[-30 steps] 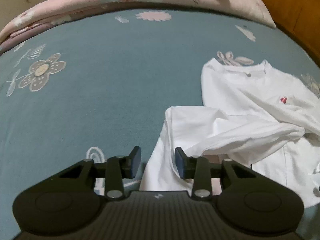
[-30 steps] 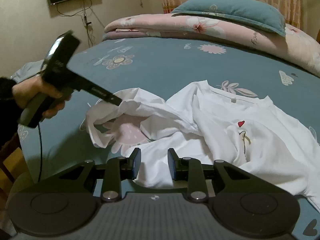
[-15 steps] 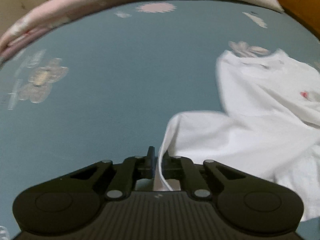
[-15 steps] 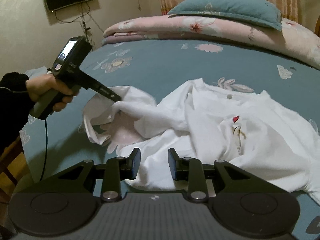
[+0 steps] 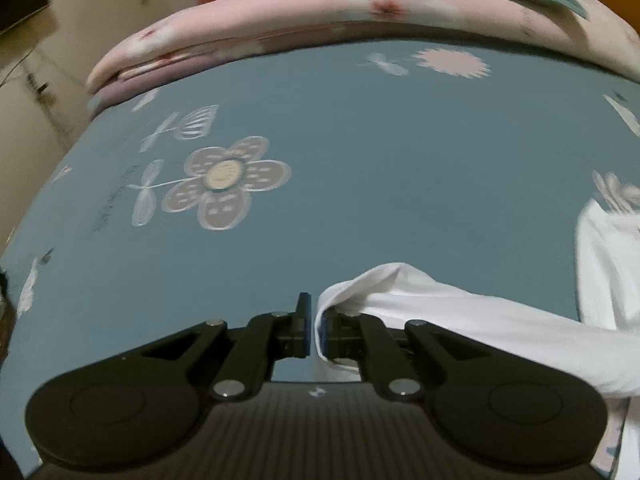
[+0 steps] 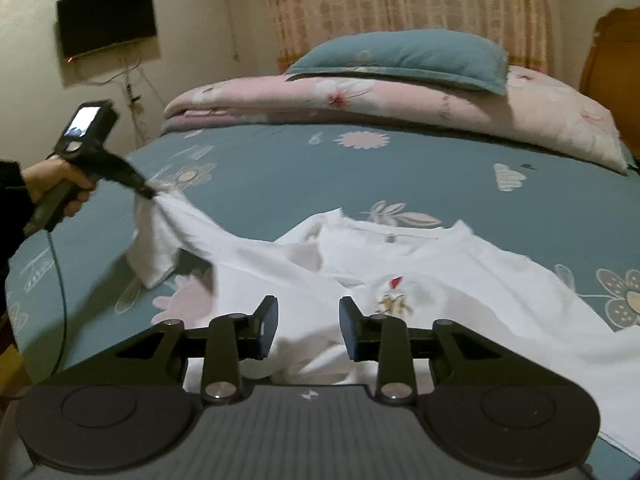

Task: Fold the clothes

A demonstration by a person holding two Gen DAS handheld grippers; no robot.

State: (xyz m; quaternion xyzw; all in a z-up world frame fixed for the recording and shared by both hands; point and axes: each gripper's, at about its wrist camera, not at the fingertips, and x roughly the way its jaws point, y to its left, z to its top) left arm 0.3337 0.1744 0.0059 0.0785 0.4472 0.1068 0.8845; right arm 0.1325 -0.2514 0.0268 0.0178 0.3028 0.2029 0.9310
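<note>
left wrist view: my left tool (image 5: 315, 330) is clenched on the white shirt's sleeve (image 5: 420, 304) above the bed (image 5: 360, 184); my right tool (image 6: 307, 326) is opening, its pads gripping nothing.

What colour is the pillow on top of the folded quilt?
The pillow is teal blue. It shows best in the right wrist view, lying on the pink flowered quilt.

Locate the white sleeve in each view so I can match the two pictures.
Left wrist: sleeve at lower right, pinched in the shut left gripper.
Right wrist: sleeve at left of centre, stretched from the shirt up to the left gripper.
Shared landmark: pink quilt at the far end of the bed.
</note>
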